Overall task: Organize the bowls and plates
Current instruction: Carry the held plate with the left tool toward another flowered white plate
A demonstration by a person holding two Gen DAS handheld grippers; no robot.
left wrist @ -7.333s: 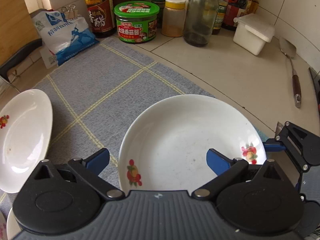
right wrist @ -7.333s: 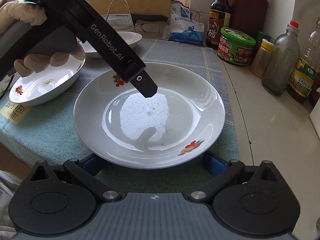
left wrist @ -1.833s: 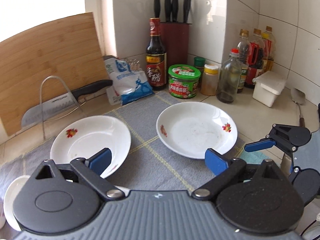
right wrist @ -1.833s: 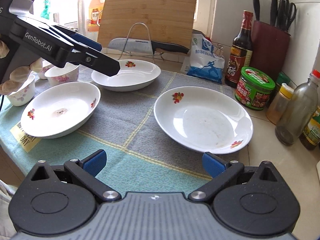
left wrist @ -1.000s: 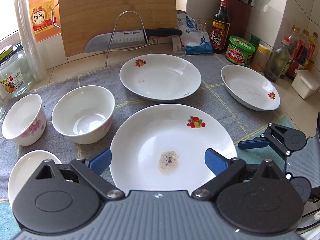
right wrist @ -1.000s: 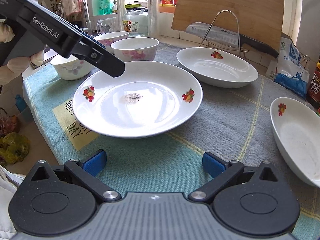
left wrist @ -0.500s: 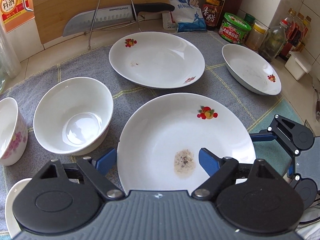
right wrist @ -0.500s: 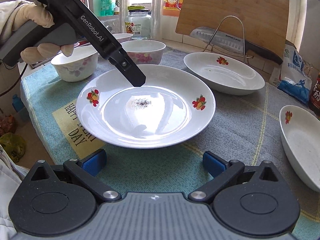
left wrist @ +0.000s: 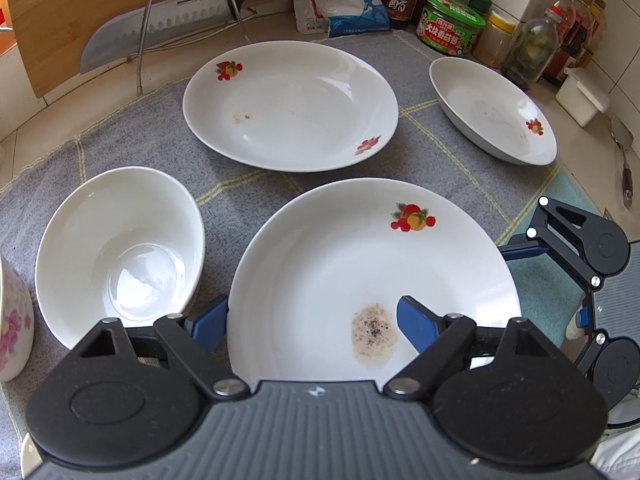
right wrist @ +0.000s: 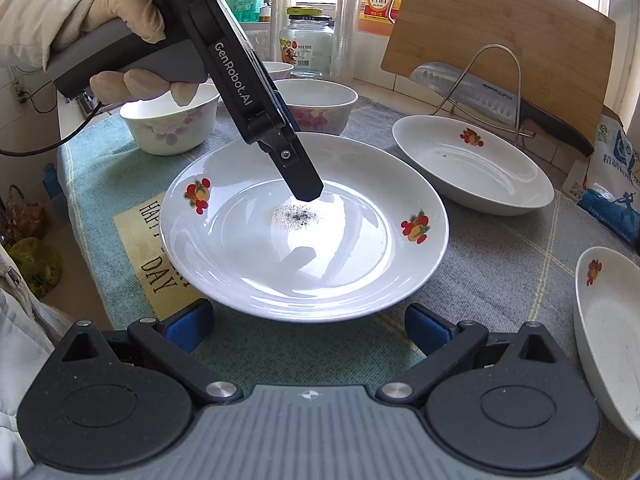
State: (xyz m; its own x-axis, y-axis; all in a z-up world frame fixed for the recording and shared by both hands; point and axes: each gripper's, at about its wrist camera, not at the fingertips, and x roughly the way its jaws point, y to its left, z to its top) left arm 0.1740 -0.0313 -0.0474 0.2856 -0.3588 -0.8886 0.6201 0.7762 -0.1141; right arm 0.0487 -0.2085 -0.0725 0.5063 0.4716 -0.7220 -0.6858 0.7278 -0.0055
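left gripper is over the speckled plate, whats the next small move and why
Probably lower a little and close the left gripper on the near rim of the speckled plate. Its jaws are open and straddle that rim, one finger over the plate's inside, one outside by the bowl. The right gripper is open, short of the plate.

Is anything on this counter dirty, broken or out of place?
Yes: the nearest plate has a speckled brownish stain in its middle, right by the left tongs. The plate behind it has a fainter smudge. Nothing looks broken or spilled.
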